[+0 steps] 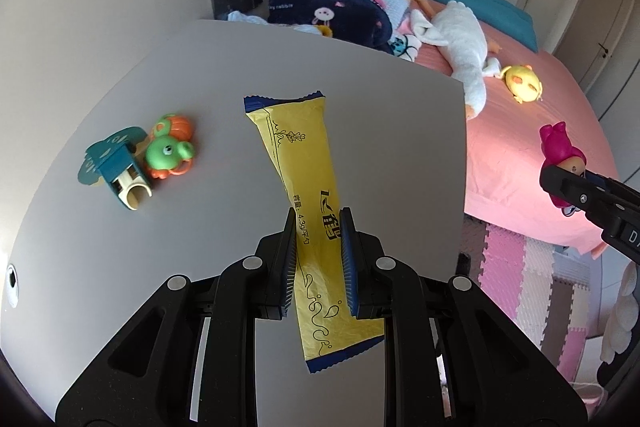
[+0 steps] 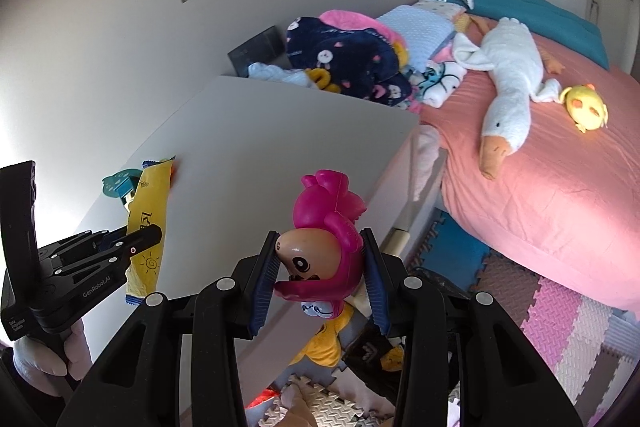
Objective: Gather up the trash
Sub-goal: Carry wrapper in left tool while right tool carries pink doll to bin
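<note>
My left gripper (image 1: 318, 217) is clamped on the yellow wrapper (image 1: 298, 163), its blue ribbed pads pinching the packet across its lower half so that the crinkled foil stands up and away from me, blue serrated seams at both ends, lifted clear of the grey tabletop (image 1: 380, 99). My right gripper (image 2: 319, 241) is closed on the pink-haired doll (image 2: 320, 235), the pads squeezing either side of its head, face turned sideways and the magenta hair pointing upward; it hangs past the table's near edge, over the floor. From the right wrist view I can see the left gripper off to the side with the wrapper in its jaws, and a gloved hand (image 2: 44, 359) around its handle below. Beyond the wrapper, on the tabletop, sit a green and orange toy (image 1: 170, 147) and, touching it, a teal toy block (image 1: 114, 167) with a cream half-tube at its base. Past the far edge of the table is a bed with a pink sheet (image 2: 540, 187), carrying a white goose plush (image 2: 508, 75), a small yellow plush (image 2: 586, 107) just beside the goose's feet, and a heap of navy patterned blanket (image 2: 340, 59) near the headboard. Below the bed, pink, white and brown foam floor tiles (image 2: 560, 323) cover the floor.
</note>
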`<state>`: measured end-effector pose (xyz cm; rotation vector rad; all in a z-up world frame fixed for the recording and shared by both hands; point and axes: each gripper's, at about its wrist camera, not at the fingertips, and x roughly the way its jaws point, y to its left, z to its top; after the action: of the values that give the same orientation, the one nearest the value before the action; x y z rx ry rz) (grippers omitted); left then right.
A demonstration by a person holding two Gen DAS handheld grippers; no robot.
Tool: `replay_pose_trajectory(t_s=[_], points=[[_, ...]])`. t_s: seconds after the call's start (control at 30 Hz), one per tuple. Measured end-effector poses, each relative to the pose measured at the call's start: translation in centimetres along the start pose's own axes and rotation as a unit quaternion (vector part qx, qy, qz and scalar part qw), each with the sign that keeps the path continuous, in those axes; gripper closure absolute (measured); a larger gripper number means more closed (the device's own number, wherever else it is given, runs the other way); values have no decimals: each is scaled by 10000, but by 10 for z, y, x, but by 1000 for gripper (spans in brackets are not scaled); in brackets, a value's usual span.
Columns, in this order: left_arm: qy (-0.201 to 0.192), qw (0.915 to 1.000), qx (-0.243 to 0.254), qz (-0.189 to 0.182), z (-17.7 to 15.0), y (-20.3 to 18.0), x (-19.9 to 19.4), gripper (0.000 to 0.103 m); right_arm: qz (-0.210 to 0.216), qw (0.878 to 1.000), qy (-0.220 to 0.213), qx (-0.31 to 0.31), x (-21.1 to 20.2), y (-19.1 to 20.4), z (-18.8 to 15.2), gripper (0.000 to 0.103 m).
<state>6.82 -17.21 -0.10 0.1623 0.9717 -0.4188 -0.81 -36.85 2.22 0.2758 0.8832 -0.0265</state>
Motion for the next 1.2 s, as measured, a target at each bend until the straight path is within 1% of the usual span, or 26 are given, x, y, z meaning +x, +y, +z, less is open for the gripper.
replay_pose_trajectory(t_s=[0.4,0.67,1.07,1.17,1.2], points=[[-31,9976,564,-389,9,-54,3,83,-420,9978,-237,448,-35,-44,-14,61],[-8,9933,944,-667,11,-89,2,83,-688,9939,-369,782,-55,-71,-25,61],[153,9802,1580,-1181,-1,-143,4,83,-1032,9875,-427,1109,-81,-107,-45,61],[233,9754,1683,-1402,-6,-154,5,83,-1068,9866,-430,1154,-84,-111,-49,61],[268,9727,1721,-1534,-8,-158,4,83,-1069,9864,-428,1176,-85,-113,-49,61]])
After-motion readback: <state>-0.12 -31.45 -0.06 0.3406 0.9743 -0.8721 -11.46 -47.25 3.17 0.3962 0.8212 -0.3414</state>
